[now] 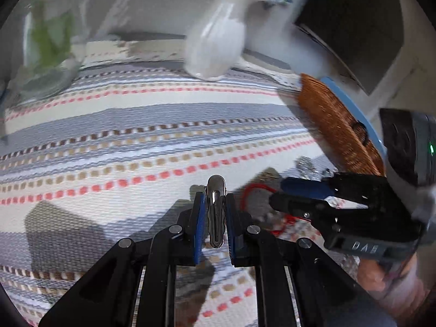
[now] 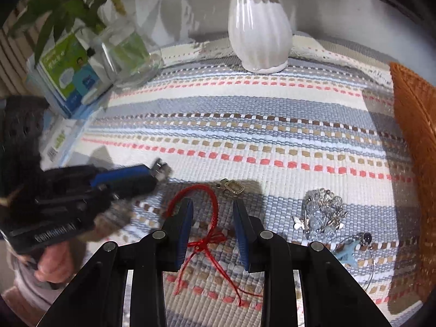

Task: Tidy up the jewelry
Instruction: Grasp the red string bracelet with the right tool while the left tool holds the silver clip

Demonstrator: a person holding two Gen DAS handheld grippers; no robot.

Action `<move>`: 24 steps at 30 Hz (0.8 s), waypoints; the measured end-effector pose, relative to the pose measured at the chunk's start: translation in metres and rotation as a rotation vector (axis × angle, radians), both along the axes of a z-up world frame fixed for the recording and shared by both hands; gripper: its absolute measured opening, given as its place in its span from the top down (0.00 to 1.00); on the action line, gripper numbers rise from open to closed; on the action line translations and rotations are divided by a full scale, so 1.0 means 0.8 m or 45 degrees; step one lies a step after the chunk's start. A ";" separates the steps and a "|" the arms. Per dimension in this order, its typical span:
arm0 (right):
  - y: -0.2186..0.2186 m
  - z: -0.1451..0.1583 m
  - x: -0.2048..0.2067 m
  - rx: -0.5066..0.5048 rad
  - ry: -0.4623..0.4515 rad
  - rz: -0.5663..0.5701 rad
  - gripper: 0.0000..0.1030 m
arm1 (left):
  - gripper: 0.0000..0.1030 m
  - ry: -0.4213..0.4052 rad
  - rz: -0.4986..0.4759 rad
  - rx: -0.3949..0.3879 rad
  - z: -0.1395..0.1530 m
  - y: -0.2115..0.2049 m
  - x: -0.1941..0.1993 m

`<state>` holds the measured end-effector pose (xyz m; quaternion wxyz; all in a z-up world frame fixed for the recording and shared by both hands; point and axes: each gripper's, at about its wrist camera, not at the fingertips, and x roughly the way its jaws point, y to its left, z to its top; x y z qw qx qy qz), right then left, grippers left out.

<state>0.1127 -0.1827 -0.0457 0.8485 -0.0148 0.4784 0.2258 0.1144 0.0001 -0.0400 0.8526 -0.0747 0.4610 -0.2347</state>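
My left gripper (image 1: 215, 200) is shut on a silver metal hair clip (image 1: 215, 184), held upright between the blue pads above the striped cloth. From the right wrist view, the left gripper (image 2: 152, 175) is at the left with the hair clip (image 2: 161, 167) sticking out of its tip. My right gripper (image 2: 213, 219) stands open low over a red cord bracelet (image 2: 215, 212). The cord's loop and knot lie between the pads, untouched. In the left wrist view the right gripper (image 1: 276, 192) is beside the red cord bracelet (image 1: 254, 189).
A small gold charm (image 2: 233, 186) lies just beyond the cord. To the right are a silver jewelry heap (image 2: 324, 212) and a blue starfish piece (image 2: 347, 253). An orange woven basket (image 2: 414, 136) bounds the right; a white vase (image 2: 259, 35), glass vase (image 2: 128, 54) and boxes (image 2: 68, 76) stand behind.
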 end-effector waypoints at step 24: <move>-0.002 0.007 -0.044 -0.087 -0.083 0.031 0.96 | 0.87 -0.054 -0.074 0.061 0.001 -0.027 -0.013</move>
